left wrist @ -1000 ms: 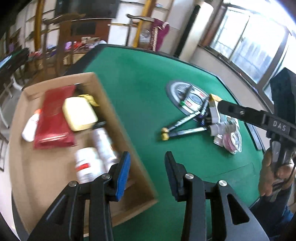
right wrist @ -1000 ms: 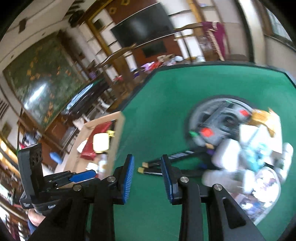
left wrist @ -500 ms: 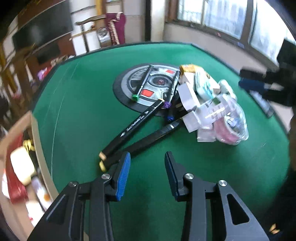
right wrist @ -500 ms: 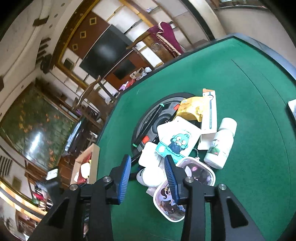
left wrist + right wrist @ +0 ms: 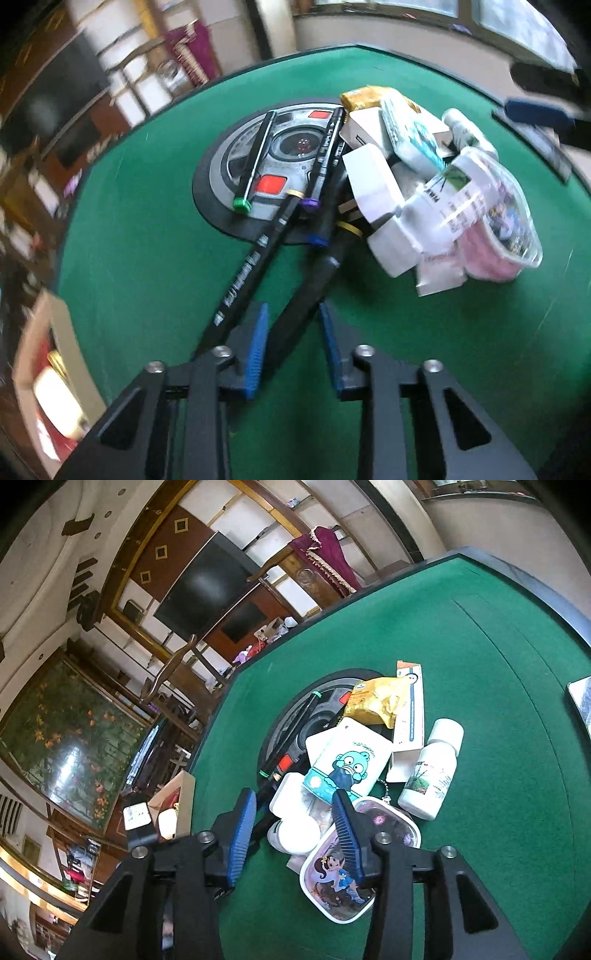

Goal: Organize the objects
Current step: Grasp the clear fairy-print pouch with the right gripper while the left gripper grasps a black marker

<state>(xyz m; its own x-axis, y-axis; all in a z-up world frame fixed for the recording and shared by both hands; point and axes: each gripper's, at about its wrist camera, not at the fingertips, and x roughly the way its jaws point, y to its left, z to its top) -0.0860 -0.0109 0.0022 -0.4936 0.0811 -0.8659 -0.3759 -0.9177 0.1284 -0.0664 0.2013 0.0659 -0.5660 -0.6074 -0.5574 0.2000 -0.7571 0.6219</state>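
A pile of objects lies on the green table: several black markers, white boxes, a yellow packet (image 5: 380,700), a cartoon card box (image 5: 345,764), a white bottle (image 5: 430,775) and a clear pink-lined case (image 5: 495,229). My left gripper (image 5: 290,328) is open, its jaws either side of the near end of a black marker (image 5: 306,291). A second marker (image 5: 255,266) lies just left. My right gripper (image 5: 295,823) is open above a white round container (image 5: 295,834) at the pile's near edge, next to a cartoon-girl case (image 5: 354,864).
A round grey and black mat (image 5: 284,155) lies under the markers. A cardboard box (image 5: 48,373) with a yellow item and a red packet sits at the table's left edge, also in the right wrist view (image 5: 177,801). Chairs and shelves stand beyond the table.
My left gripper swung from the cardboard box to the markers and moved in until one marker lies between its jaws. My right gripper moved closer over the pile and opened wider.
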